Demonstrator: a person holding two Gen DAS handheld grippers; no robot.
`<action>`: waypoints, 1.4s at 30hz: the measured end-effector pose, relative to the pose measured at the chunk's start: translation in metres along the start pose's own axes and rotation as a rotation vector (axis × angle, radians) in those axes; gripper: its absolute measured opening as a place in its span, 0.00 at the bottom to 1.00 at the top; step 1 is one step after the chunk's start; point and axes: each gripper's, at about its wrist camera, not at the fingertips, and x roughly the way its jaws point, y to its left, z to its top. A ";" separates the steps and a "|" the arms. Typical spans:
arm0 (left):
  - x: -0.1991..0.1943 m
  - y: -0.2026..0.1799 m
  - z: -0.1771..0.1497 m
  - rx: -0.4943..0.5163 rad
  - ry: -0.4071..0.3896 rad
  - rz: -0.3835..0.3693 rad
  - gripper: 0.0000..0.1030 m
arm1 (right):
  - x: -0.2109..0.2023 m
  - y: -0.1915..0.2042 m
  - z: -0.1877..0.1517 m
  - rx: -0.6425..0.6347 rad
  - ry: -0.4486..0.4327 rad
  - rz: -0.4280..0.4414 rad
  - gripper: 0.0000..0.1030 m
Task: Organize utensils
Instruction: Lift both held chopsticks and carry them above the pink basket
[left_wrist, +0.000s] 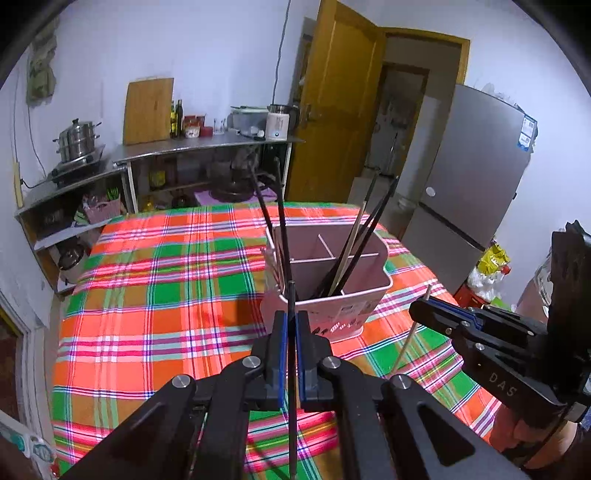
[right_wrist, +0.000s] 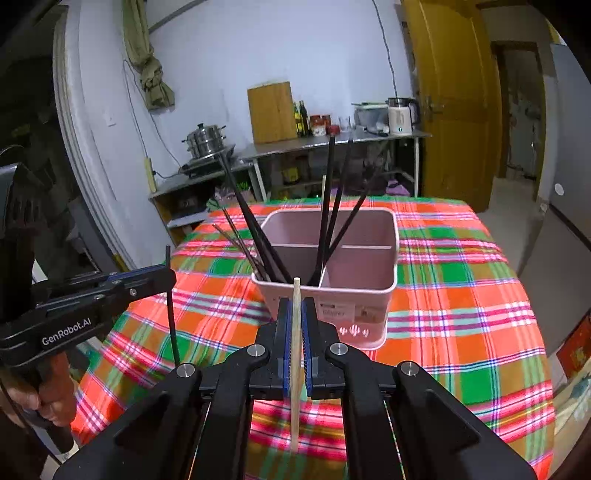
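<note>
Chopsticks are the matter here; a black chopstick (left_wrist: 291, 369) is pinched between the closed jaws of the left gripper (left_wrist: 291, 321), and a pale wooden chopstick (right_wrist: 296, 362) is pinched the same way in the right gripper (right_wrist: 296, 314); each stands nearly upright in its own view, long axis running from the lower centre of the frame up to a tip just above the jaws, so both are crosswise to the fingers and roughly parallel to the sticks already stowed. The pink divided holder (right_wrist: 369, 291) sits on the plaid-covered desk (right_wrist: 461, 280) just beyond and slightly right of centre in both views, its near rim directly past the gripper tips; dark chopsticks lean in its left-hand and middle compartments, one pale stick among them, while the right-hand compartment looks empty in the right wrist view. Both grippers hang above the cloth, the lower ends of their sticks clear of it as far as I can tell; the left one appears at the left edge of the right wrist view, the right one at the right edge of the left wrist view, so they flank the holder, about equally near. I judge the coming move a short carry forward over the rim, then a lowering of each stick end-first into a compartment; the leaning sticks could foul the entry.
</note>
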 end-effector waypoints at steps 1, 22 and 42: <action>-0.002 -0.001 0.000 0.000 -0.004 -0.003 0.04 | -0.001 0.000 0.000 0.000 -0.003 0.000 0.05; -0.052 -0.014 -0.019 0.020 -0.036 -0.010 0.04 | -0.027 -0.005 -0.019 0.006 -0.009 -0.016 0.05; -0.052 -0.023 0.012 0.021 -0.015 -0.050 0.04 | -0.051 -0.007 -0.003 -0.006 -0.067 -0.019 0.05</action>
